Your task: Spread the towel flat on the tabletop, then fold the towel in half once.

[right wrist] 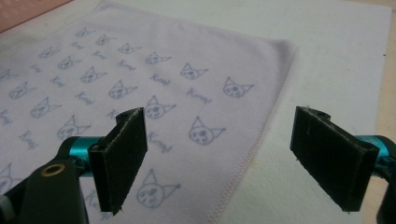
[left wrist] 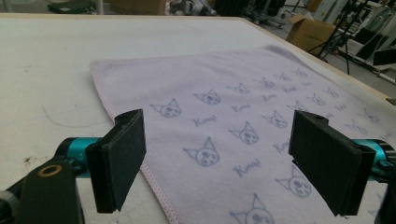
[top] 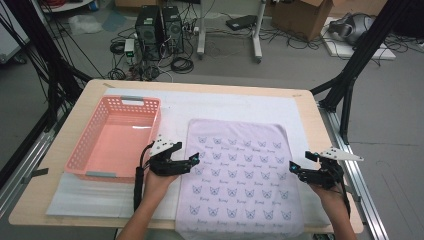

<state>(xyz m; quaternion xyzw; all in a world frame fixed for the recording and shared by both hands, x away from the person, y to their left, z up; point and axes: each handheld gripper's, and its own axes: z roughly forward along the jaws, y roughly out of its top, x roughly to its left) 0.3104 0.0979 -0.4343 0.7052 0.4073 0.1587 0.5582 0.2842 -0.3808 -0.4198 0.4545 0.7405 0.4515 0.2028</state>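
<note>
1. Here, the pale lilac rectangular cloth printed with small cat faces (top: 240, 175) lies flat on the white mat (top: 225, 102) that covers the wooden table (top: 320, 125), its near edge hanging past the table's front.
2. The left gripper (top: 192, 161) sits at the cloth's left hem, jaws wide apart with nothing between them; in the left gripper view the stitched hem (left wrist: 154, 179) runs under the gap, one black pad (left wrist: 119, 158) standing off the cloth over the mat and the other over the print.
3. The right gripper (top: 295, 170) sits at the cloth's right hem, jaws equally spread and gripping nothing; in the right gripper view the hem (right wrist: 243, 168) passes between the pads.
4. A pink perforated plastic basket (top: 87, 145) stands left of the cloth, just beyond the left gripper, apart from the fabric.
5. Whether either lower pad touches the cloth cannot be told; the cloth's near corners are cut off by the high view's bottom edge.
</note>
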